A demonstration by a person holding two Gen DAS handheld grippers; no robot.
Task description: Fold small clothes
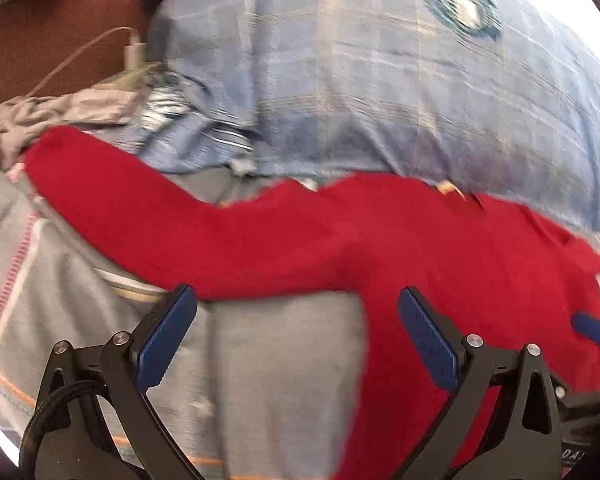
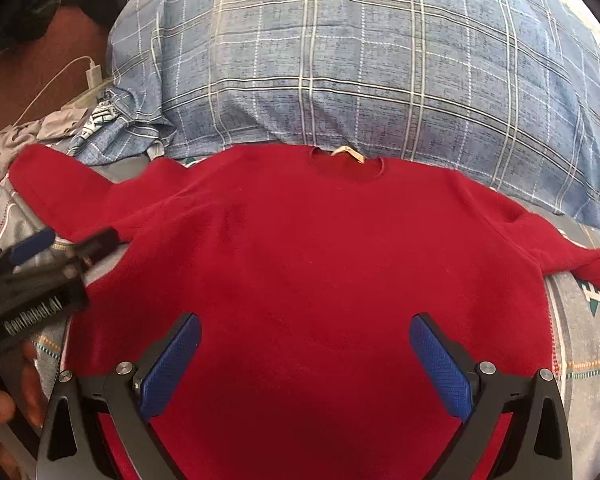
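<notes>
Zero folds done so far, as far as we can tell: the red sweater (image 2: 300, 264) is lying flat and spread out on the bed (image 2: 584, 344), neckline and its little tag (image 2: 348, 153) at the far side, butting right up against the blue plaid pillow (image 2: 360, 68), hem toward us. Both sleeves are stretched out, one running off to the far left toward a crumpled grey garment (image 2: 28, 140), the other trailing off to the right. So we'd call the laying-out part done, and all the actual folding is what's left (sleeves in, then body over, probably). Our right gripper (image 2: 305, 360) hangs over the near middle of the sweater with jaws spread wide, nothing in them. Our left gripper (image 1: 296, 344) is over by the left sleeve and the sweater's left edge, jaws also released and empty; its view is pretty blurry, so we can't say if it's touching the fabric. From the right wrist view it looks like it sits just beside where the sleeve meets the body. Off to the far left a white charger (image 2: 93, 73) and cable are lying well clear of the sweater, so no snag risk there, we think.
</notes>
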